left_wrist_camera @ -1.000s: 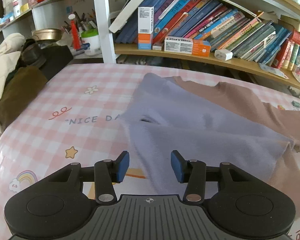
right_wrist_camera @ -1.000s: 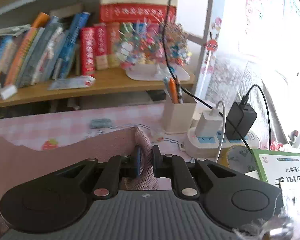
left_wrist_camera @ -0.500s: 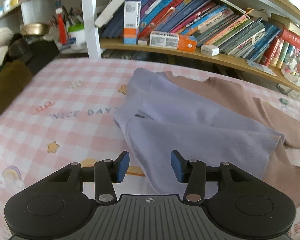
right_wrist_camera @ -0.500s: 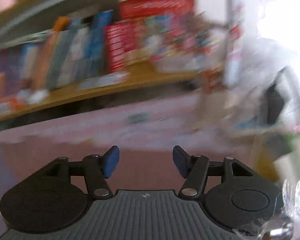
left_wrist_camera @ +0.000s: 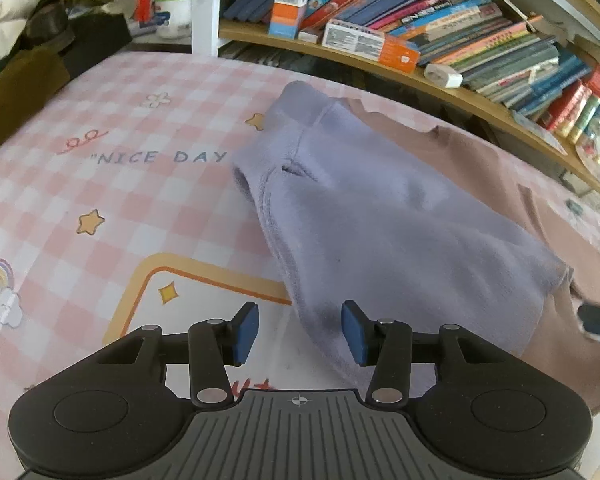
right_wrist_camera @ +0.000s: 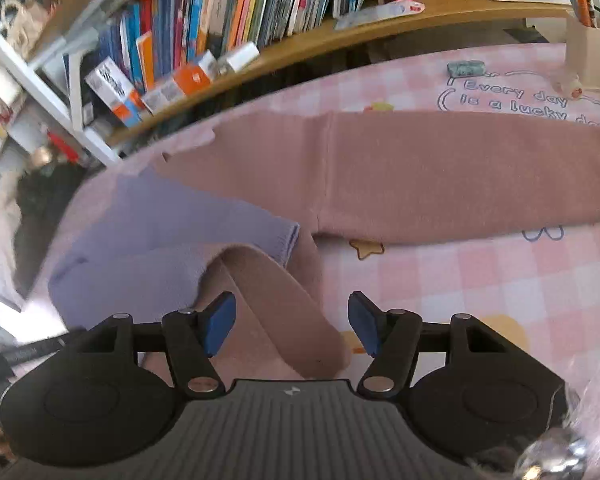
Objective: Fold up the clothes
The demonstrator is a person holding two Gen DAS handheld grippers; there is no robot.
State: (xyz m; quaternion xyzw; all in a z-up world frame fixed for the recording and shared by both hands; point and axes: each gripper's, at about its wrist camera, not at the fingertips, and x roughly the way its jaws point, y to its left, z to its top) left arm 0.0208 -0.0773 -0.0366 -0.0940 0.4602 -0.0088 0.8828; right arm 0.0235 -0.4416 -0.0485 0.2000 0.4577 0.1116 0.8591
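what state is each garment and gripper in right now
lavender garment: folded, lying partly over the brown one
brown garment: spread out, one strip doubled over toward the right gripper
left gripper: open, holding nothing
right gripper: open, strip between its fingers, ungripped

Right tool (right_wrist_camera: 291,327) released the pink garment (right_wrist_camera: 420,176), now open.

Left gripper (left_wrist_camera: 299,333): jaws apart, empty | lilac garment (left_wrist_camera: 380,220) lies over brown garment (left_wrist_camera: 520,184) | pink checked tablecloth (left_wrist_camera: 100,200) | bookshelf (left_wrist_camera: 440,20) behind
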